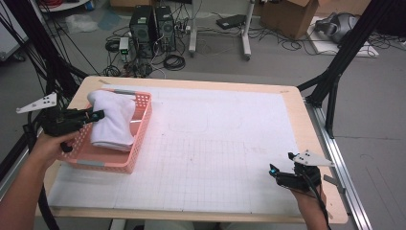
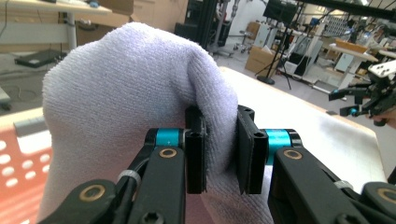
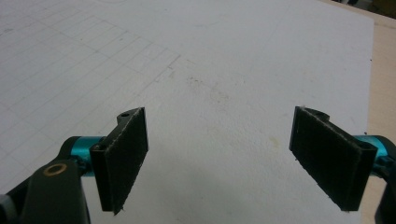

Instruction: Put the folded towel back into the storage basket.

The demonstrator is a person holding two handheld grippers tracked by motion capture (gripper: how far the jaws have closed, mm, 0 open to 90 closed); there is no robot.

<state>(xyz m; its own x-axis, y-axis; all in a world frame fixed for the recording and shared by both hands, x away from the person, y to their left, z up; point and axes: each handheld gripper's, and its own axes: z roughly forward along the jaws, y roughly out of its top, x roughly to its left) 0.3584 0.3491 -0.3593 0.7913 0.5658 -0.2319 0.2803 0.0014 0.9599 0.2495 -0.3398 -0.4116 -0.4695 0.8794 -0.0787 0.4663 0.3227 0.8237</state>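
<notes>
While the left gripper [image 2: 219, 154] clamps a fold of the white towel [image 2: 126, 107], its fingers [image 2: 196, 161] stand narrow, with the terry cloth pinched between both pads. From the high view, the left gripper [image 1: 88, 116] reaches in from the left edge of the surface, over the near-left rim of the pink basket [image 1: 136, 143]. The towel [image 1: 112, 120] lies inside that basket, bunched and raised at its far end, draped down toward the near wall. The basket stands on the left part of the surface [image 1: 230, 143], on a white gridded mat.

The right gripper [image 1: 280, 176] sits near the front right corner of the surface, well apart from the basket and the towel. In the right gripper view, the right gripper [image 3: 219, 158] has its fingers [image 3: 123, 156] spread wide, with bare mat between them and nothing held. The left gripper view also shows the right gripper [image 2: 359, 100] farther off, at the right edge of the frame, above the mat.
</notes>
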